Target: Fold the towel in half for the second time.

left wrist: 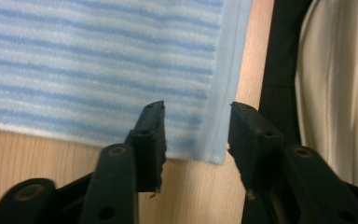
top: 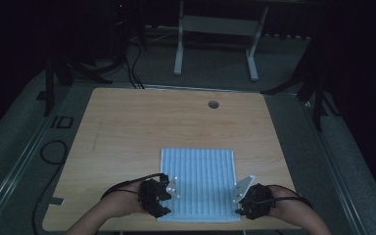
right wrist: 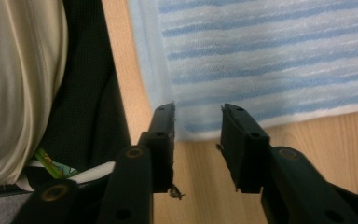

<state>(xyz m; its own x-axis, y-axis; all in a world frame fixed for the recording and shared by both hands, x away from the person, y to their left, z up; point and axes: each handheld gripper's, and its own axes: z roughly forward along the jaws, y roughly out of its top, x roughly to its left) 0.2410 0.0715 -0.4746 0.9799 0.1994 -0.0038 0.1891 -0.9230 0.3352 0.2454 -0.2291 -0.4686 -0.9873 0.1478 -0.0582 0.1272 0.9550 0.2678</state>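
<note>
Cloth: a rectangular light-blue and white striped cloth [top: 199, 183] lies flat on the light wooden surface [top: 127, 127], its near edge close to the surface's front edge.
Left hand-held gripper [left wrist: 196, 123]: jaws apart, holding nothing, poised over the cloth's near left corner.
Right hand-held gripper [right wrist: 198, 122]: jaws apart, empty, straddling the near right corner.
Risk: the cloth is thin and lies flat, so the jaws could close on air or skid over the wood and miss the hem; if one corner catches and the other does not, lifting would skew or bunch the cloth.
Pose: both forearms come in low from the front edge, hands level, jaws angled down at the two near corners.
</note>
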